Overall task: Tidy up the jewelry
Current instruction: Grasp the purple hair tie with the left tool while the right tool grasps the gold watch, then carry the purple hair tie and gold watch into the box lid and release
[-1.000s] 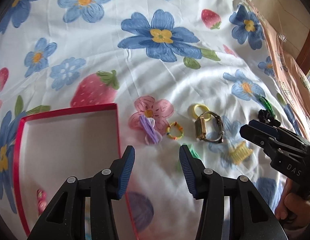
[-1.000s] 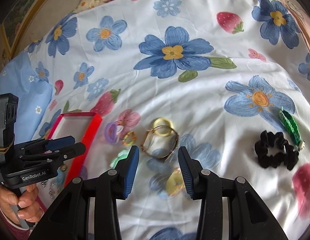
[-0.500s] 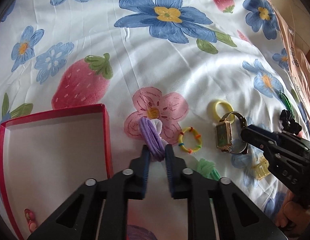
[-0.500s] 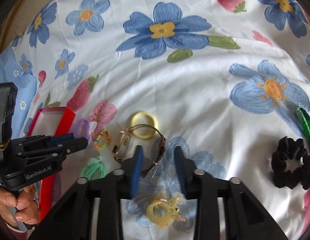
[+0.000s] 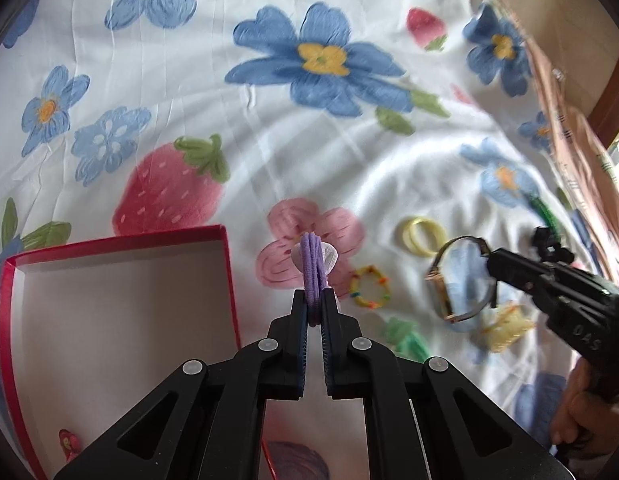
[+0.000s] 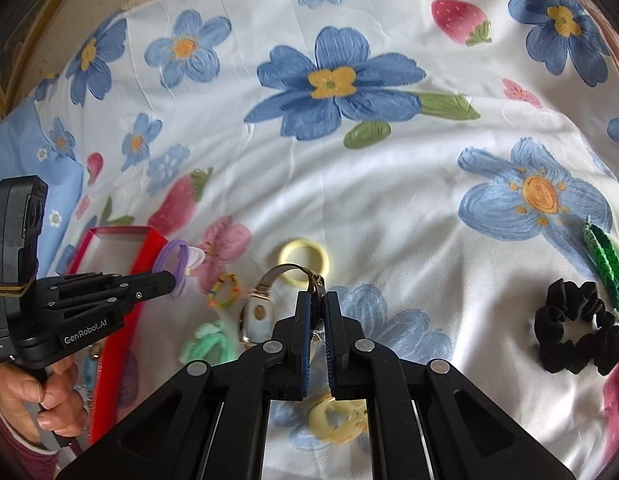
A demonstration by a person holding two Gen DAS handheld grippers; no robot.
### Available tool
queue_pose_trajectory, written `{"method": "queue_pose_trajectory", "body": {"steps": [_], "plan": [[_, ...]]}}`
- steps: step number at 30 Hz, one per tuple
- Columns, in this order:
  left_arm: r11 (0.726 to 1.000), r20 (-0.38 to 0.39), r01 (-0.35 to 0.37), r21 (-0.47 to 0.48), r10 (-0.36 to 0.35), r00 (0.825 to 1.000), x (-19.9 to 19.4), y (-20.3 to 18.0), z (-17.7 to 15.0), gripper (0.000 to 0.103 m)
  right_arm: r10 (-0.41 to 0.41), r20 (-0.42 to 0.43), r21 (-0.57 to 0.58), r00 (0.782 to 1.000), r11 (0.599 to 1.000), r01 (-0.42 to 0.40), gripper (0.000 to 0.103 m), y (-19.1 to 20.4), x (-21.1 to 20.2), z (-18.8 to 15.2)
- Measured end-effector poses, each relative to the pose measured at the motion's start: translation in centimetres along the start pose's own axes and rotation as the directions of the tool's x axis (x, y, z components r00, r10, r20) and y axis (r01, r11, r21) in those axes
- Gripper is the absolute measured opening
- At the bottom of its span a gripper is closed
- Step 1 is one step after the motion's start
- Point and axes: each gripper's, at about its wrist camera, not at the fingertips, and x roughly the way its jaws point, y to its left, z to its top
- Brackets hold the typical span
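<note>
Left wrist view: the left gripper (image 5: 315, 304) at lower centre is clamped on a purple hair tie (image 5: 314, 266), its loop standing upright out of the tips over a pink printed flower on the bedsheet (image 5: 269, 128).
Why that hold: the jaws have just been closing with the hair tie between them; pinching one end likely lets the loop hang free for a carry to the red box (image 5: 225, 272) at lower left.
Right wrist view: the right gripper (image 6: 318, 312) at lower centre is shut on the metal band of a wristwatch (image 6: 257, 316), whose face hangs to the left of the tips; these jaws too have just been closing, on the band.
Why the band: the thin strap probably offers an easier pinch than the flat watch case.
Still on the sheet: a yellow ring (image 6: 303, 260), a beaded ring (image 6: 224, 290), a green hair tie (image 6: 207, 342), a yellow hair clip (image 6: 337, 420), a black scrunchie (image 6: 577, 328) and a green braided piece (image 6: 605, 264) at far right.
Only in the left view: the box's pale floor, almost bare, with one small pink item (image 5: 67, 444) in its lower corner.
Only in the right view: the scrunchie in full and the hand (image 6: 41, 396) on the left tool's handle.
Only from the side: each camera shows the other tool's load lifted off the cloth.
</note>
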Motion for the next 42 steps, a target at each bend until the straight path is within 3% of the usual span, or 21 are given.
{"method": "queue_pose_trajectory", "body": {"steps": [10,30,42], "plan": [[0.999,0.071,0.049,-0.001,-0.049,0.996,-5.9,-0.3,-2.6,0.005,0.042,0.045,-0.019,0.998,0.999,-0.041,0.006,2.3,-2.6,0.0],[0.992,0.116,0.017,-0.122,-0.003,0.993,-12.7,5.6,-7.6,0.005,0.138,0.038,-0.08,0.99,0.988,-0.135,0.006,8.4,-3.1,-1.0],[0.971,0.137,-0.019,-0.236,0.053,0.989,-15.1,11.1,-10.0,0.005,0.206,0.007,-0.147,0.978,0.968,-0.203,0.006,14.1,-1.7,-0.7]]}}
